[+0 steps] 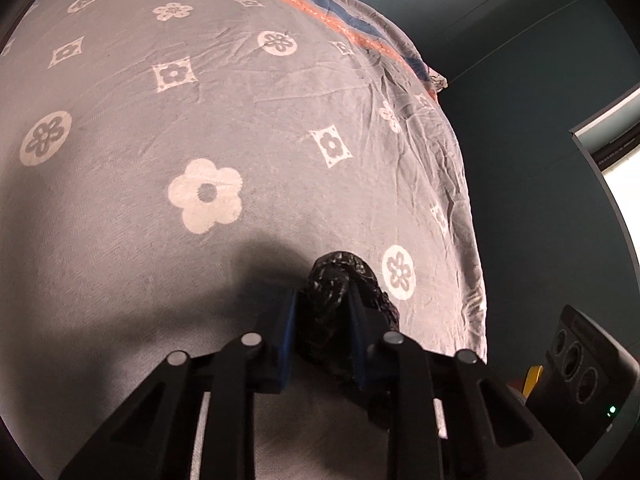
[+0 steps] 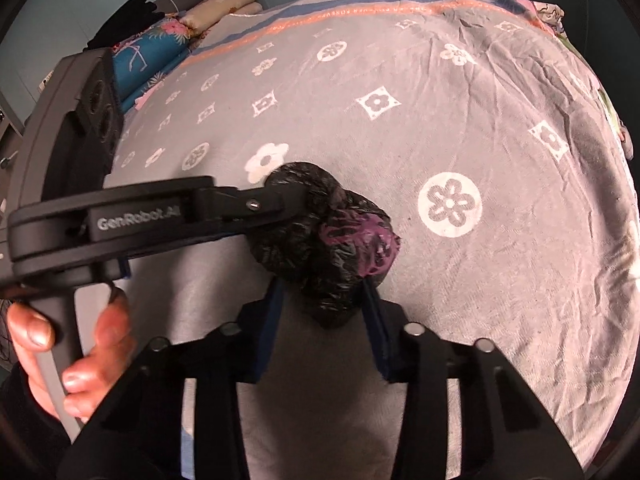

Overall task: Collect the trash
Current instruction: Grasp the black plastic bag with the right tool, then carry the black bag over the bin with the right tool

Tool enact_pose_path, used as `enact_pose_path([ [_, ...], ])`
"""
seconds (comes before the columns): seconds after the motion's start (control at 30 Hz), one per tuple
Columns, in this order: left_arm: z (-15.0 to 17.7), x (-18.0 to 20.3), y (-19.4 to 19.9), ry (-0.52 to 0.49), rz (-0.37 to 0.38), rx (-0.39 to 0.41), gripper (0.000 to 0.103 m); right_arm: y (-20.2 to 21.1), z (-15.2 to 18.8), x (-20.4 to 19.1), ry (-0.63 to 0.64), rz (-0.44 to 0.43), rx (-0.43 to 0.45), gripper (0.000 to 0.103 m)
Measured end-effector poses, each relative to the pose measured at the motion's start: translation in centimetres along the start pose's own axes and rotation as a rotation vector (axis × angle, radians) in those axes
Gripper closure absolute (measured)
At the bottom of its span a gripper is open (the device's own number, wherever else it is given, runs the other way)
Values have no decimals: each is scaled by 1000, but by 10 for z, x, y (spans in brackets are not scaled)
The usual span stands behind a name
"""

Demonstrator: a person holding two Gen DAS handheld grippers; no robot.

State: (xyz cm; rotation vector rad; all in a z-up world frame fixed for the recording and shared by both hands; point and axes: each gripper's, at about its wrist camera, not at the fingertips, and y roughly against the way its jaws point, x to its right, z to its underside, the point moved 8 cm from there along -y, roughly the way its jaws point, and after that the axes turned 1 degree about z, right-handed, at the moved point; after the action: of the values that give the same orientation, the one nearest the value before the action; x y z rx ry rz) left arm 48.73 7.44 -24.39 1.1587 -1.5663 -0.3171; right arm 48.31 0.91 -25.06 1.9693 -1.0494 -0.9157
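The left claw [image 1: 322, 304] is clenched on a crumpled black trash bag [image 1: 340, 280], its two blue-padded fingers [image 1: 286, 332] pressed against the bundle on either side. The right claw [image 2: 324, 308] grasps the same black trash bag [image 2: 320, 236] from the near side — its blue pads sit against the lower part of the wad, with the plastic bulging out between them. In the right wrist view the left claw [image 2: 296, 200] reaches in from the left and bites the far-left part of the bag, and a purple patch shows through the plastic on the bag's right. The person's left hand [image 2: 72, 344] wraps the grey handle at the near left.

The bag sits just over a bed, above a grey bedspread [image 2: 460, 120] printed with white flowers and diamonds — whether it touches the cloth cannot be told. An orange and blue stripe [image 2: 360, 12] runs along the spread's far edge, and patterned pillows [image 2: 160, 48] lie at the far left.
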Motion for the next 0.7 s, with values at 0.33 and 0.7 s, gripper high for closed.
enact_pose_path([
  [0.33,6,12,27,-52,3,30,97,18,5,-6,-13,-19,15,87],
  [0.7,51,56,98,-180,78,74,97,105,40,-35,68,-51,70,88],
])
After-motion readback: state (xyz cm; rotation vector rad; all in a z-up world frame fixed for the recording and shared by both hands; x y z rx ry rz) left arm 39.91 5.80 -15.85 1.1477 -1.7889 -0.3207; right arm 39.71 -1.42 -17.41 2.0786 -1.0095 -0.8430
